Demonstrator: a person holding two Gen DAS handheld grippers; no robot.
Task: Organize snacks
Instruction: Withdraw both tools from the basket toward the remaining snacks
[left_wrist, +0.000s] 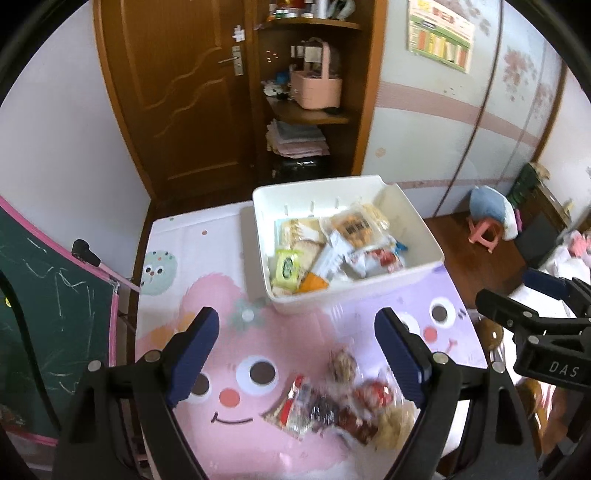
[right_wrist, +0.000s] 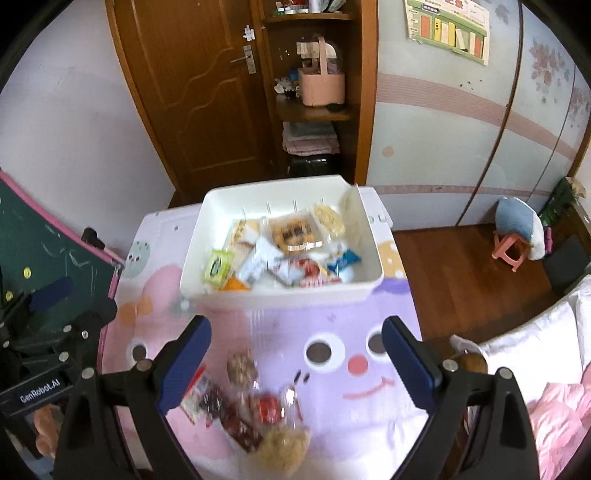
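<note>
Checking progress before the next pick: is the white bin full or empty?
Partly full: wrapped snacks cover the white bin floor, well below its rim.

A white plastic bin (left_wrist: 354, 295) sits on the tabletop (left_wrist: 192, 236), at the far end, a bit turned. It is open on top and full of snack packets all mixed up: a yellow-green packet (left_wrist: 287, 266) near the front left, an orange and black packet (left_wrist: 354, 226) near the back, a red and white one (left_wrist: 384, 258) and a blue one (right_wrist: 343, 260) on the right. A small pile of loose snacks (left_wrist: 332, 402) in clear wrappers lies closer, well apart from the bin. They look red, dark brown and pale yellow, but they are blurry.
</note>
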